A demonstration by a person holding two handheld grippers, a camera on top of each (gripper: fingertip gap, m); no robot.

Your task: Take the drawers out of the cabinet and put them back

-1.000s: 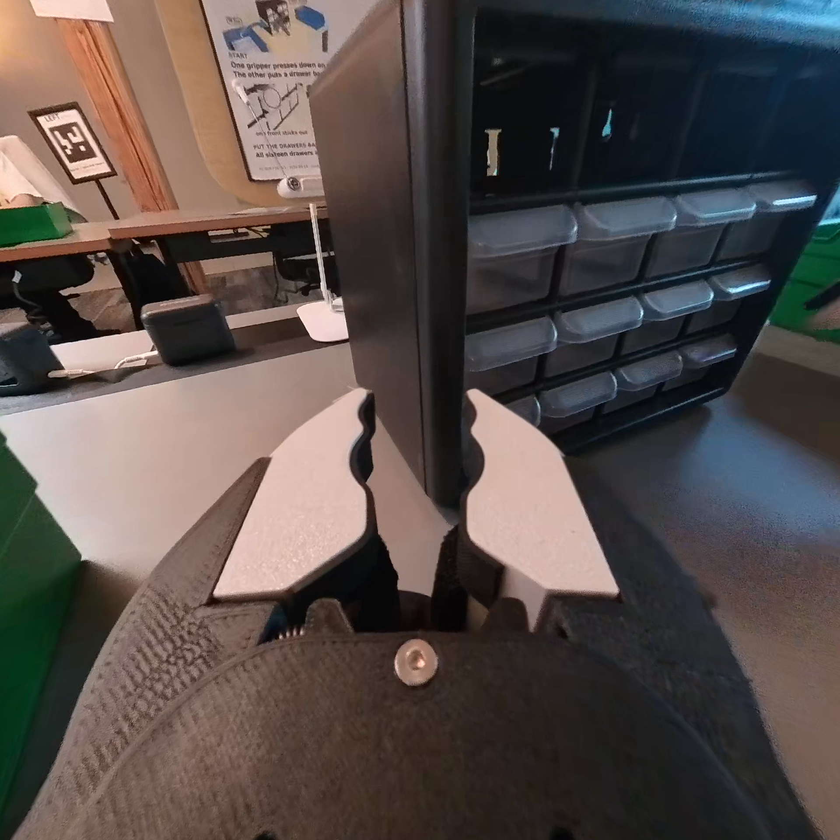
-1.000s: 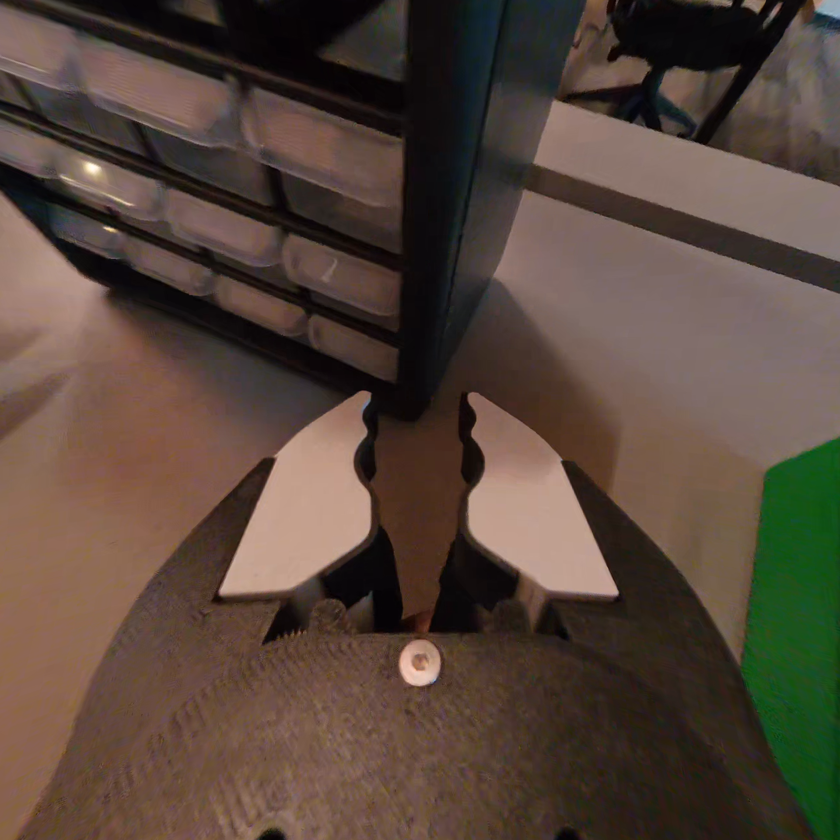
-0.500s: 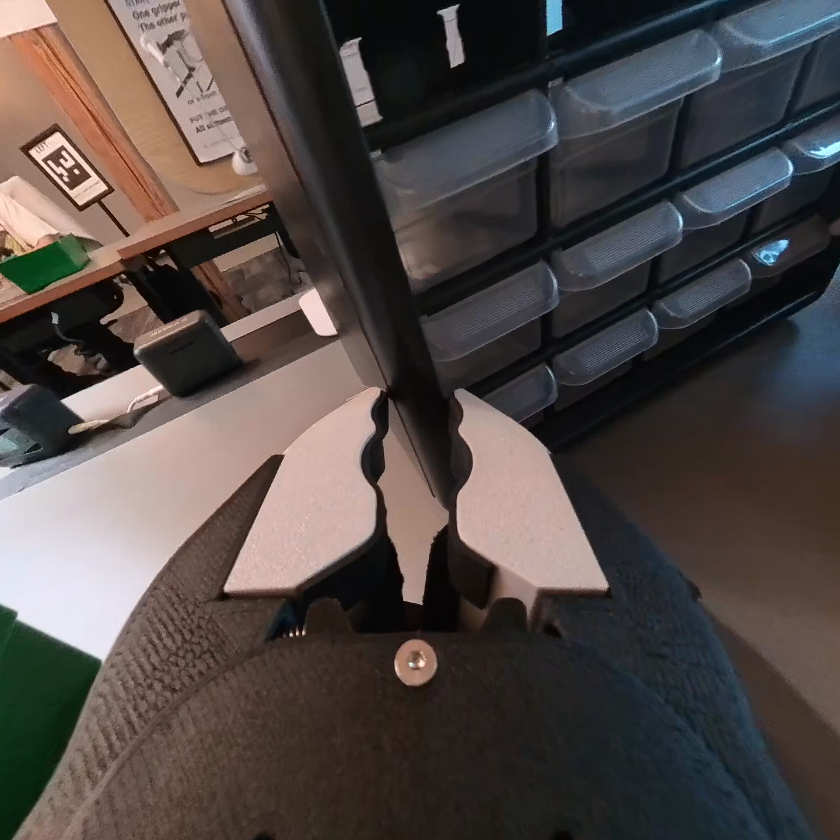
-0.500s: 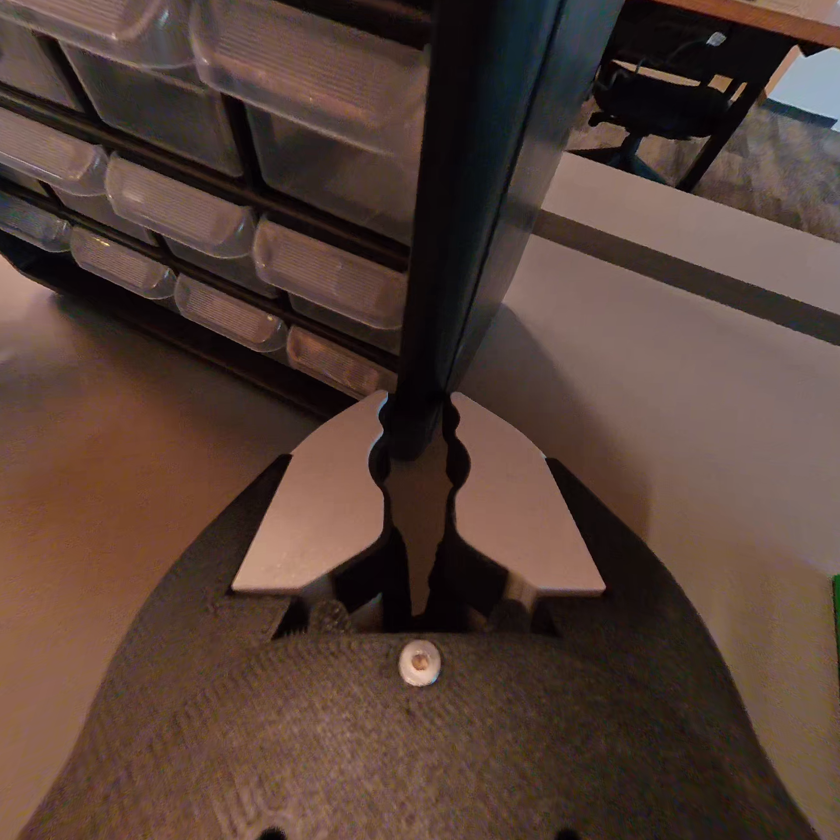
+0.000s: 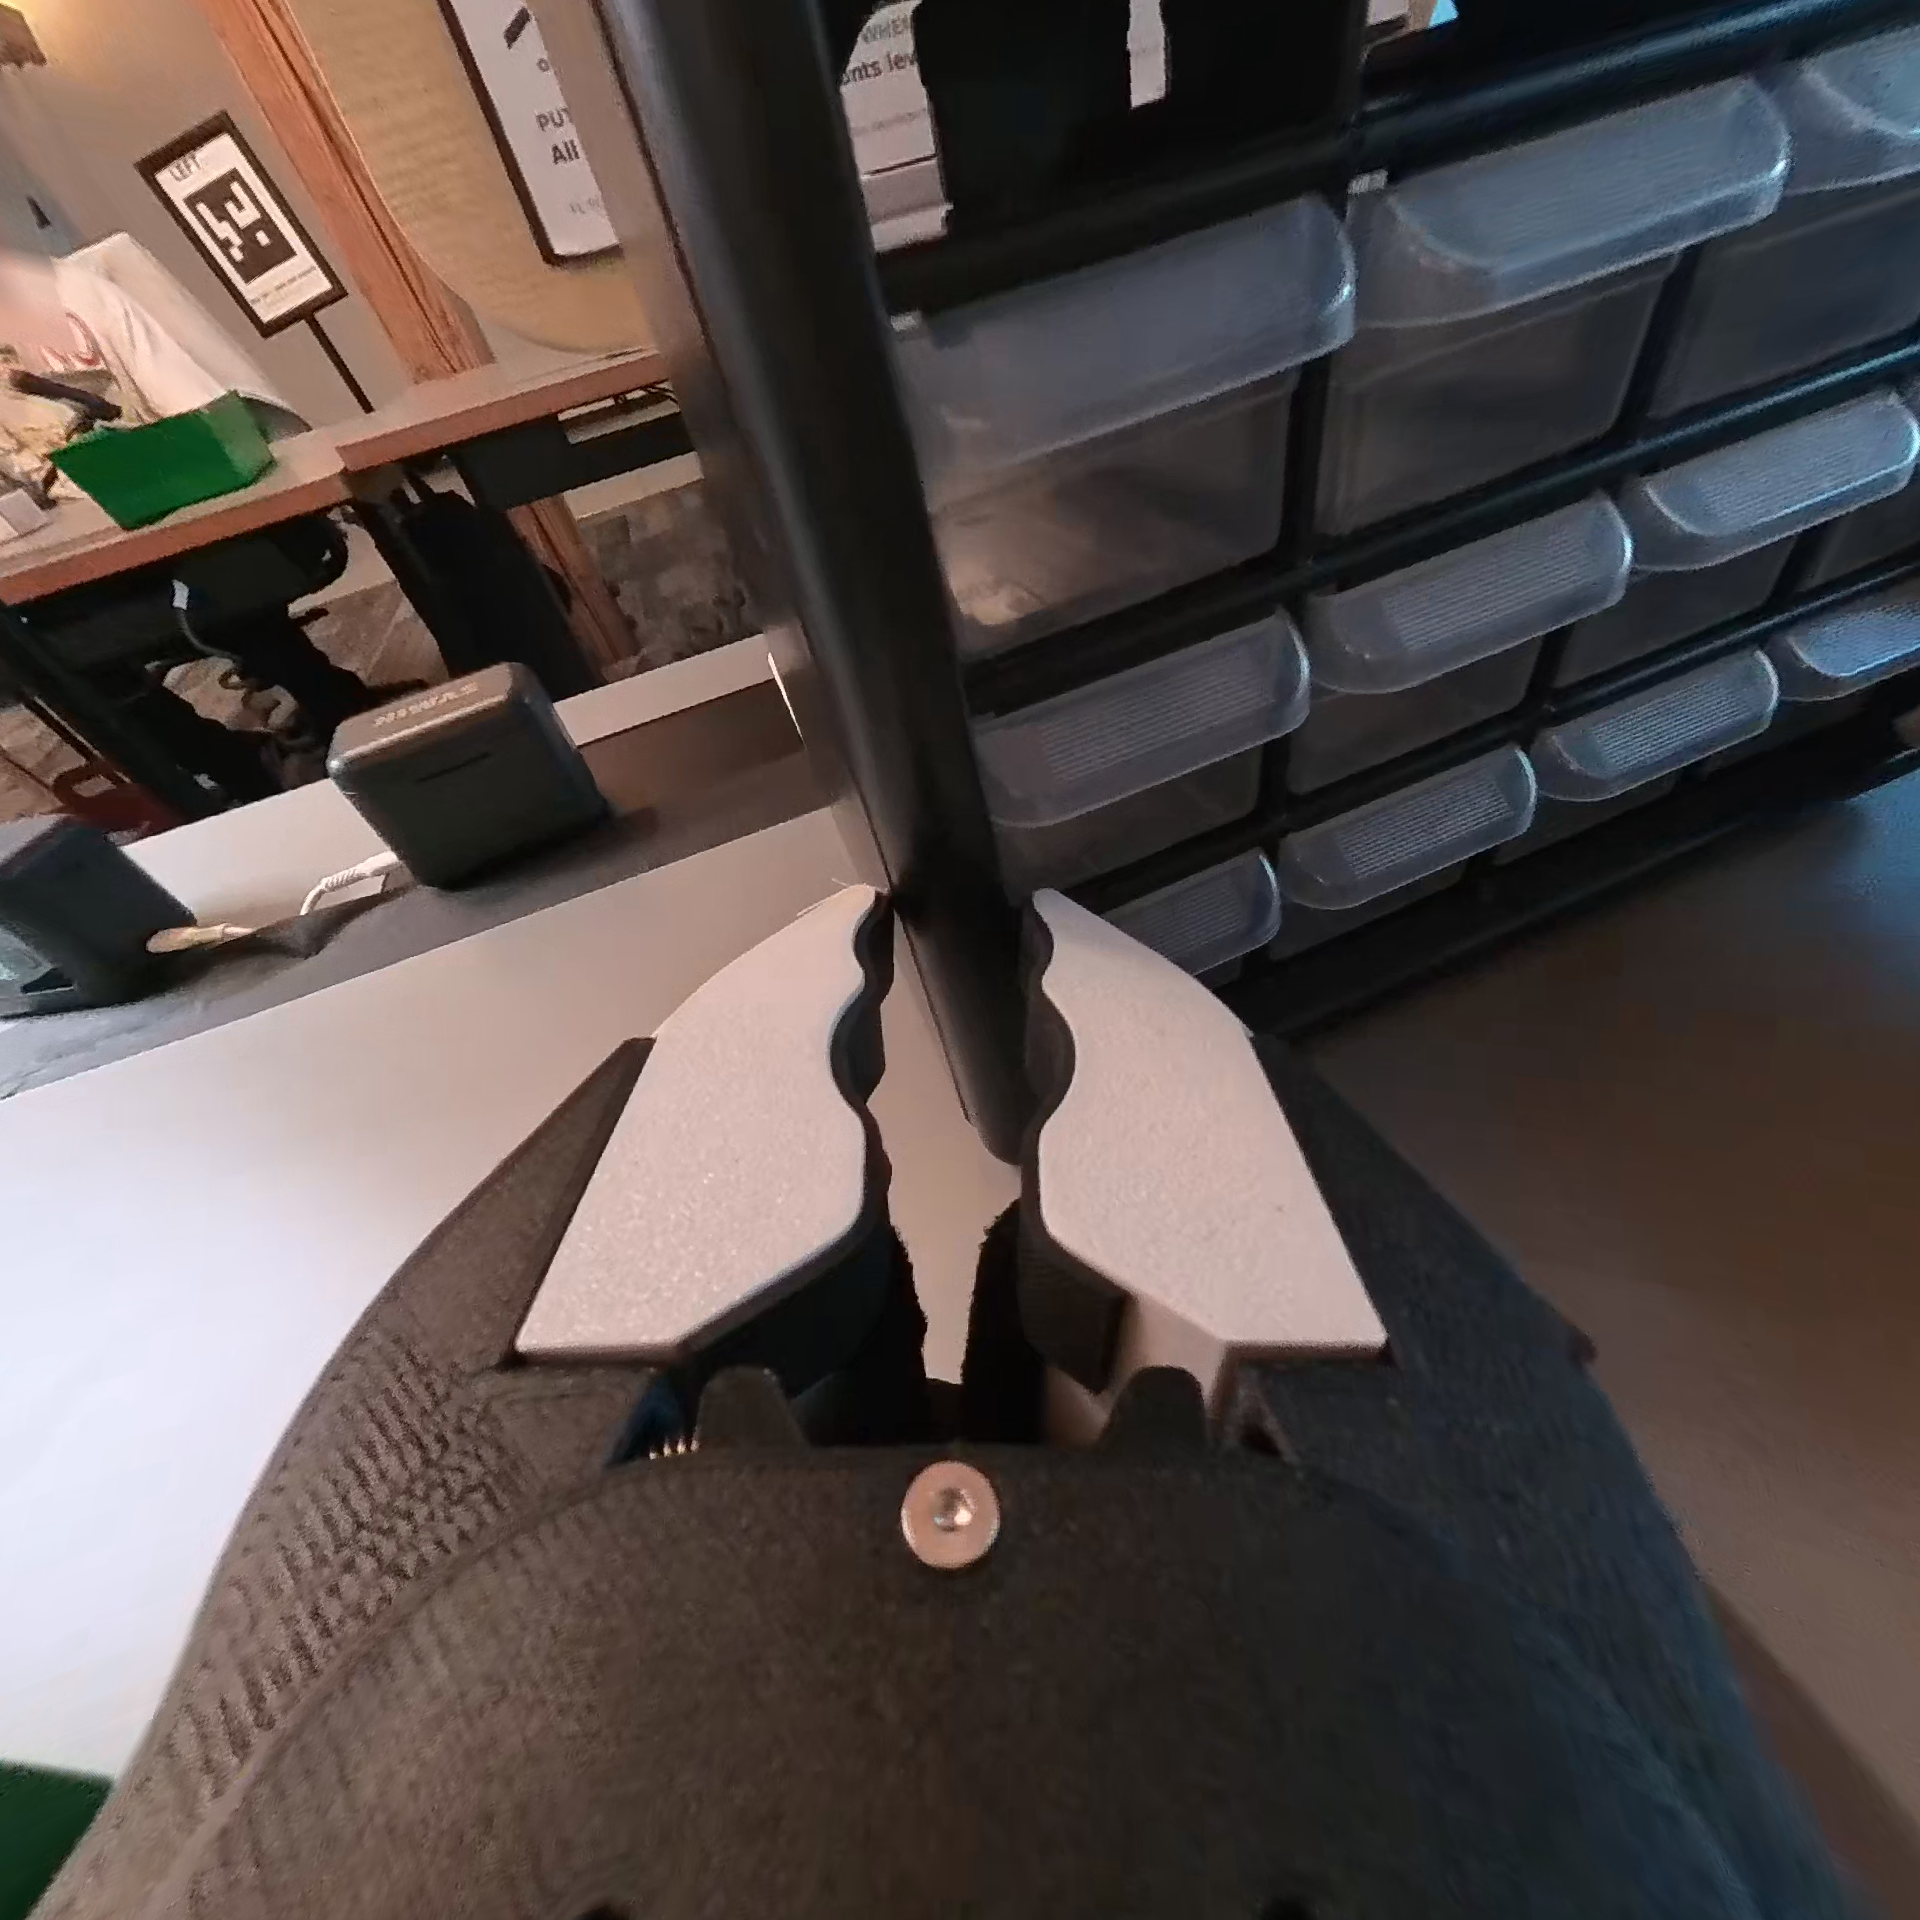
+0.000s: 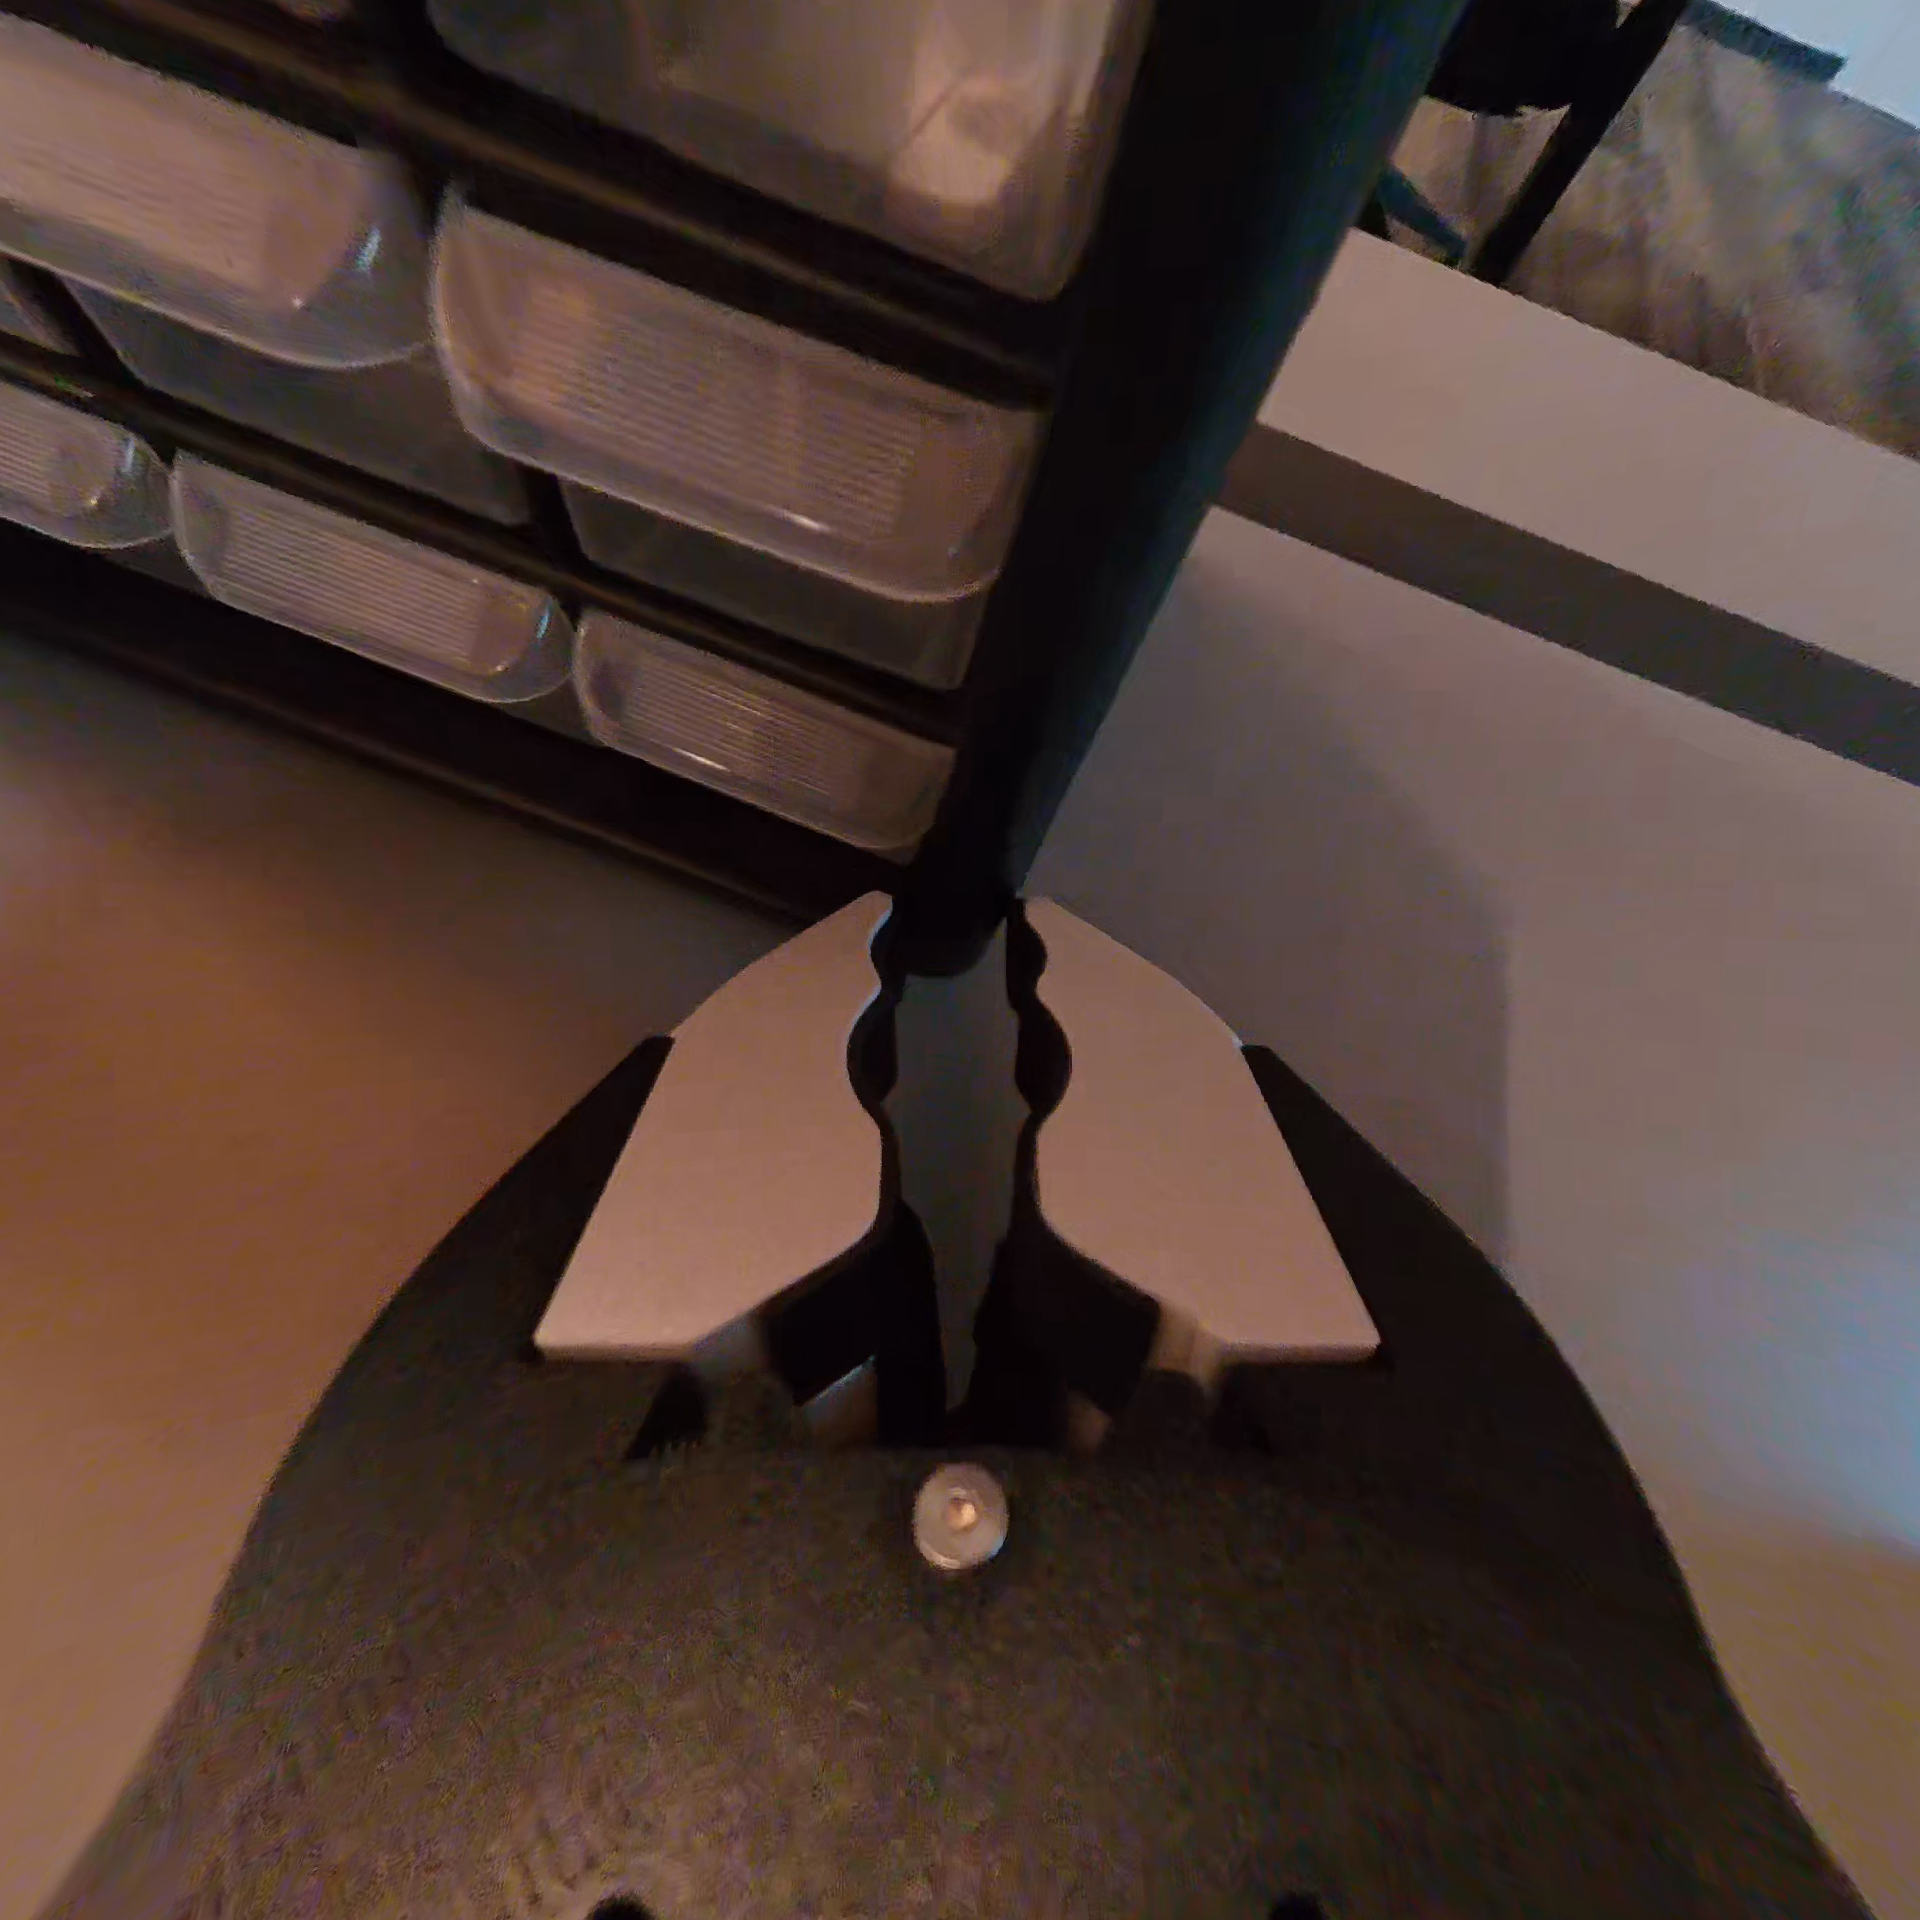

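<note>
Clamping the cabinet [image 5: 831, 499] by both front corner posts, one gripper per side: the left gripper [image 5: 961, 925] has its jaws closed onto the left front post low down, and the right gripper [image 6: 951, 925] has its tips pinched around the foot of the right front post. Neither is on a drawer, so my read is this is a two-sided hold to shift or square the whole unit on the table, not a pull step. Clear plastic drawers [image 5: 1122, 416] are seated in the lower rows; the top row, visible only in the left wrist view, looks dark and open, so those drawers are probably out, though I can't see where they went. In the right wrist view the drawers [image 6: 727, 457] nearest that post sit flush too. Risk: gripping this low on a tall light frame could tip it, and seated drawers could slide forward. The cabinet stands on a plain grey table [image 5: 312, 1122]. Far left there's a dark charger-type box [image 5: 462, 774] with a white cable, a second dark device [image 5: 73, 914] at the edge, and a green bin [image 5: 166, 473] on a far wooden-topped desk. A black-and-white marker sign [image 5: 239, 223] stands on a stand, with a poster [image 5: 540, 135] on the wall and a timber post [image 5: 343, 187] beside them.
</note>
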